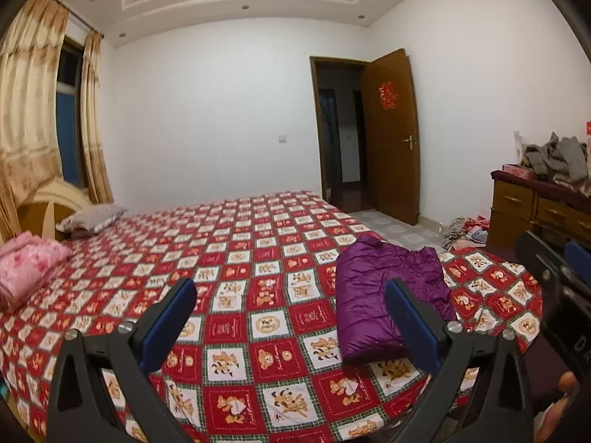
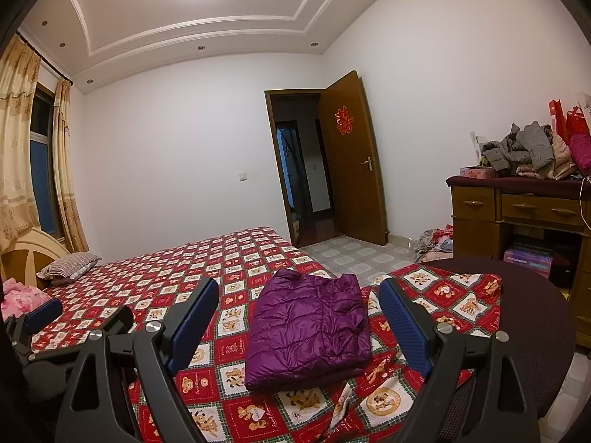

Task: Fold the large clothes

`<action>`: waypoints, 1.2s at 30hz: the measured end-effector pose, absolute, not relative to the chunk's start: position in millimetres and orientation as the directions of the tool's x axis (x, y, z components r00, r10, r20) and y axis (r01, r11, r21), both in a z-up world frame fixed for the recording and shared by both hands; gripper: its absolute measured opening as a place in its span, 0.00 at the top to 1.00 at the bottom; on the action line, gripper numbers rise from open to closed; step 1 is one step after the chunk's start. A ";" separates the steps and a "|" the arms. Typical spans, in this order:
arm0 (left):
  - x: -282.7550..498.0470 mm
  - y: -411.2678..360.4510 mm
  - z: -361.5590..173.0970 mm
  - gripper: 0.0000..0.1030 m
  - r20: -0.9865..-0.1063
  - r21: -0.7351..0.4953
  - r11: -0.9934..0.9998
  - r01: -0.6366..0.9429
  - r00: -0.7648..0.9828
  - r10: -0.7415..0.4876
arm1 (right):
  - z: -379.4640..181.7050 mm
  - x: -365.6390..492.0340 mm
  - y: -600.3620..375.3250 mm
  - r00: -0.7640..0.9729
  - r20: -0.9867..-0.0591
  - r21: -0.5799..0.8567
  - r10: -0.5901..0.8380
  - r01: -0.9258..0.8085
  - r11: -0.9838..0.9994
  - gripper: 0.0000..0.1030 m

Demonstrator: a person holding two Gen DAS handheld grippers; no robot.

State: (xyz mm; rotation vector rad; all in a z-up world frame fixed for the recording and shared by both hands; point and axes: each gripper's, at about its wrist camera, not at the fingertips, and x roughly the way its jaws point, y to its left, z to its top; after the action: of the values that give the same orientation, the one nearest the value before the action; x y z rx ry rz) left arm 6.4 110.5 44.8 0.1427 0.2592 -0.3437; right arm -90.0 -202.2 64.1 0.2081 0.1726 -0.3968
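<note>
A purple puffer jacket (image 2: pixel 306 328) lies folded into a compact rectangle on the red bear-patterned bed sheet (image 2: pixel 166 277), near the bed's front right corner. My right gripper (image 2: pixel 299 284) hovers in front of it, open, with its blue pads wide on either side of the jacket in view and nothing held. In the left wrist view the jacket (image 1: pixel 388 295) sits right of centre. My left gripper (image 1: pixel 291 295) is open and empty over the sheet (image 1: pixel 258 258), its right finger overlapping the jacket in view. Each gripper shows at the edge of the other's view: the right gripper (image 1: pixel 554 277), the left gripper (image 2: pixel 40 313).
A pink quilt (image 1: pixel 26 269) and a striped pillow (image 1: pixel 92 217) lie by the headboard at the left. A wooden dresser (image 2: pixel 517 214) at the right carries a heap of clothes (image 2: pixel 524 151). More clothes (image 2: pixel 436 243) lie on the tiled floor. The door (image 2: pixel 351 162) stands open. A dark round surface (image 2: pixel 535 313) borders the sheet's corner.
</note>
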 end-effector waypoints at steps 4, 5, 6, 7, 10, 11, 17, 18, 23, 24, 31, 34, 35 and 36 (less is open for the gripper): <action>15.8 103.2 38.7 0.02 -0.316 0.117 0.926 0.359 0.897 -0.308 | 64.5 -88.8 -201.3 0.909 -0.212 0.165 -0.358 0.394 0.904 0.14; 19.4 101.7 36.0 0.02 -0.336 0.112 0.925 0.364 0.890 -0.309 | 64.4 -88.3 -201.3 0.909 -0.214 0.165 -0.356 0.393 0.905 0.14; 21.1 101.1 34.3 0.02 -0.344 0.113 0.926 0.359 0.889 -0.303 | 64.2 -88.0 -201.1 0.909 -0.215 0.164 -0.356 0.394 0.905 0.14; 21.2 99.7 32.4 0.02 -0.344 0.122 0.926 0.357 0.890 -0.298 | 63.9 -87.6 -201.3 0.909 -0.218 0.164 -0.356 0.394 0.904 0.14; 19.1 97.2 31.3 0.00 -0.354 0.131 0.926 0.353 0.890 -0.288 | 63.4 -86.9 -202.0 0.908 -0.225 0.169 -0.353 0.393 0.904 0.14; 19.4 97.8 32.3 0.00 -0.361 0.115 0.927 0.356 0.885 -0.295 | 63.1 -86.9 -202.3 0.908 -0.226 0.170 -0.353 0.394 0.903 0.14; 20.5 101.6 33.9 0.00 -0.358 0.100 0.943 0.317 0.896 -0.263 | 62.8 -86.3 -203.4 0.908 -0.226 0.170 -0.354 0.394 0.903 0.14; 21.8 102.5 33.9 0.00 -0.360 0.098 0.944 0.316 0.895 -0.263 | 62.8 -86.4 -203.7 0.908 -0.228 0.172 -0.353 0.394 0.903 0.14; 24.1 101.6 31.5 0.00 -0.374 0.092 0.944 0.318 0.889 -0.263 | 62.7 -85.3 -203.6 0.907 -0.233 0.170 -0.350 0.392 0.904 0.14; 24.3 101.5 31.1 0.00 -0.376 0.092 0.943 0.320 0.888 -0.265 | 62.7 -85.1 -203.5 0.907 -0.233 0.169 -0.351 0.394 0.904 0.14; 28.0 102.2 28.9 0.00 -0.390 0.090 0.946 0.310 0.885 -0.253 | 60.7 -82.3 -204.2 0.904 -0.246 0.170 -0.350 0.396 0.902 0.14; 31.2 102.8 27.4 0.00 -0.397 0.088 0.949 0.302 0.884 -0.245 | 59.7 -81.0 -203.8 0.903 -0.252 0.167 -0.349 0.396 0.903 0.14; 31.7 103.4 26.9 0.00 -0.399 0.088 0.950 0.300 0.884 -0.243 | 59.4 -80.9 -203.9 0.902 -0.253 0.166 -0.350 0.397 0.903 0.14; 32.2 103.7 26.5 0.00 -0.400 0.089 0.950 0.299 0.884 -0.241 | 58.7 -80.5 -203.9 0.901 -0.255 0.165 -0.350 0.397 0.903 0.14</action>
State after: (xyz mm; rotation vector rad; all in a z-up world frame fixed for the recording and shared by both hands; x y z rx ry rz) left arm 32.2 103.7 26.5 0.1500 0.3960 -0.2820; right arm -80.5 -203.9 58.7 0.2161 0.2228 -0.3894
